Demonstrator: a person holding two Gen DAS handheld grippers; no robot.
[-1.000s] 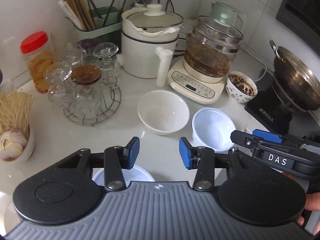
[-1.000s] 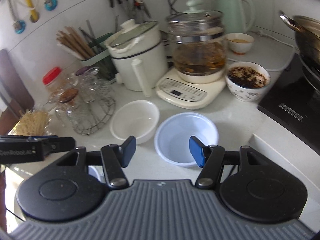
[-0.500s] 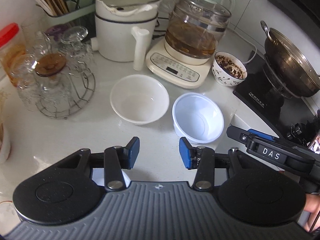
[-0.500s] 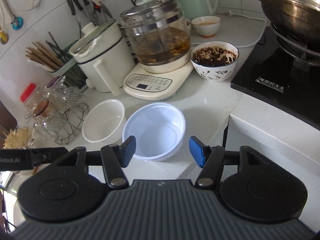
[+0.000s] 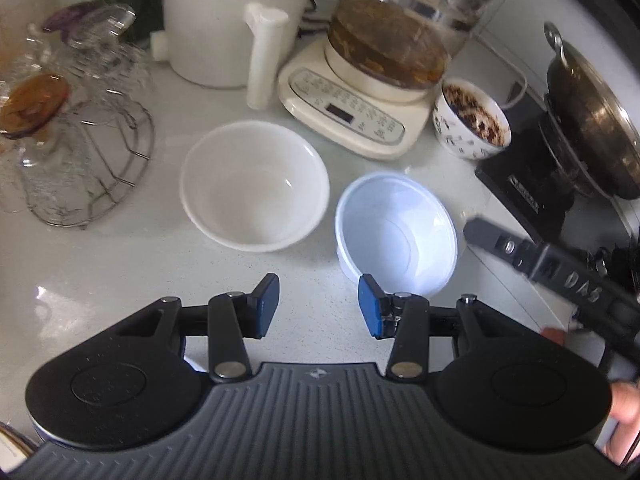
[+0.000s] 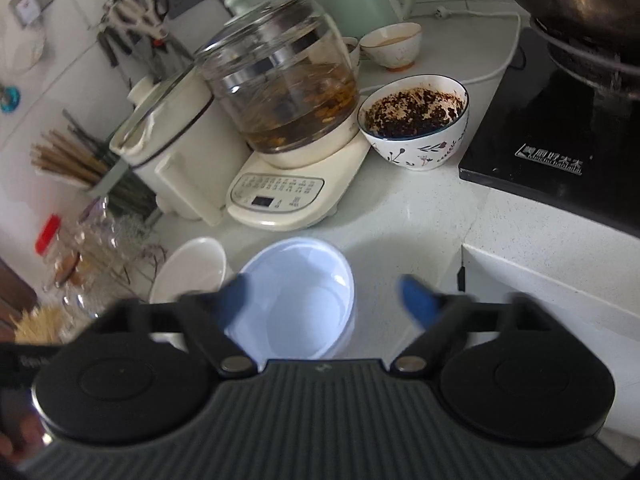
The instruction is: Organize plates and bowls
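Note:
Two empty bowls stand side by side on the white counter: a white ceramic bowl (image 5: 254,186) and, to its right, a bluish-white plastic bowl (image 5: 396,232). My left gripper (image 5: 318,304) hovers just short of the gap between them, open, with nothing between its blue pads. One finger (image 5: 492,238) of the right gripper reaches in beside the plastic bowl's right rim. In the right wrist view my right gripper (image 6: 326,300) is low over the plastic bowl (image 6: 304,280). Its jaws are opening, blurred, and straddle the bowl without pressing on it. The white bowl (image 6: 192,272) sits to the left.
Behind the bowls stand a glass kettle on a cream base (image 5: 360,112), a white pot (image 5: 224,40) and a patterned bowl of dark food (image 5: 472,120). A wire rack of glasses (image 5: 60,140) is left. An induction hob with a wok (image 5: 580,140) is right.
Both grippers have sunk and come closer to the two bowls, which now look larger. The right gripper's jaws have spread wider and rolled. The left jaws kept their gap.

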